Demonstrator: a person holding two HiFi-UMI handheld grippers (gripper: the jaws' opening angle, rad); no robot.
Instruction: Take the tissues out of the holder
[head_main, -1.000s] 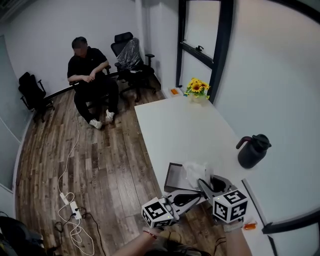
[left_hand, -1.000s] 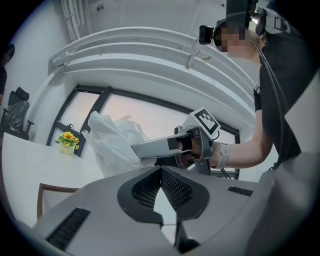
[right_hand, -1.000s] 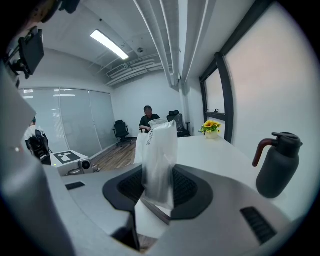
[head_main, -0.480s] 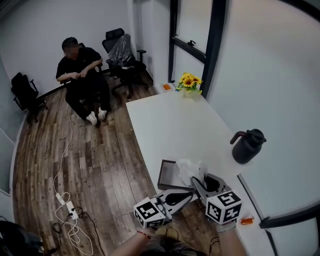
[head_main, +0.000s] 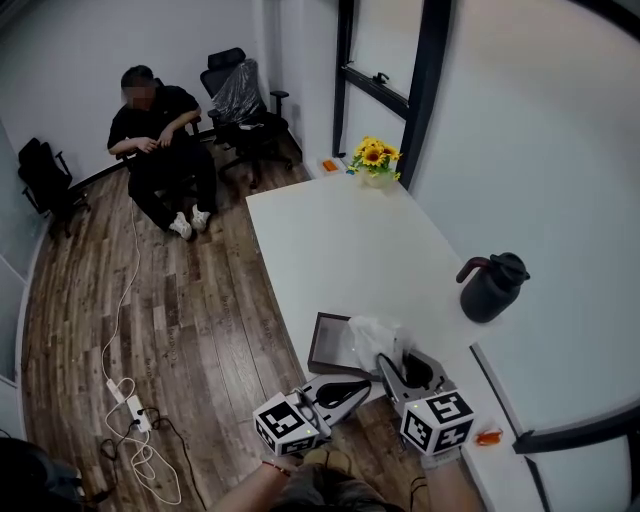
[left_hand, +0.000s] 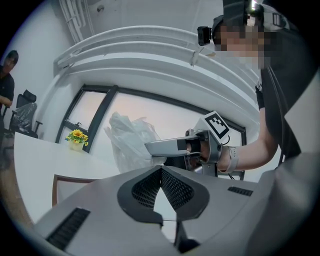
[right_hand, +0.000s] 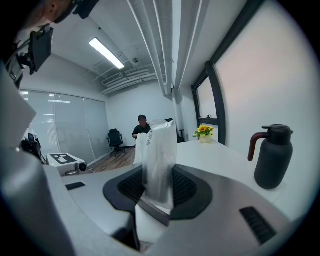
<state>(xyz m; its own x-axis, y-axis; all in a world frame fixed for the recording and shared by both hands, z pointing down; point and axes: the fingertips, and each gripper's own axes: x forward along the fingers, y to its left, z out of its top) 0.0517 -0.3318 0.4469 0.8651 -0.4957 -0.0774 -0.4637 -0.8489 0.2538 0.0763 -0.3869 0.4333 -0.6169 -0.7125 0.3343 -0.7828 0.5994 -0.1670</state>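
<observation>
1. The left gripper (head_main: 362, 385) sits just beside the holder's (head_main: 314, 348) near left corner, its jaws closed together on nothing.
2. The holder, a dark-framed tray, lies at the near edge of the white table (head_main: 350, 240).
3. The tissue pack (head_main: 372, 335), in clear wrap, rises at the holder's right side. Its base seems to sit inside, though the view is poor.
4. The right gripper (head_main: 392, 362), right of the holder, pinches the pack's wrap between partly closed jaws.
5. Risk: the slick wrap may slip or tear, or the unbraced holder may drag off the edge.
</observation>
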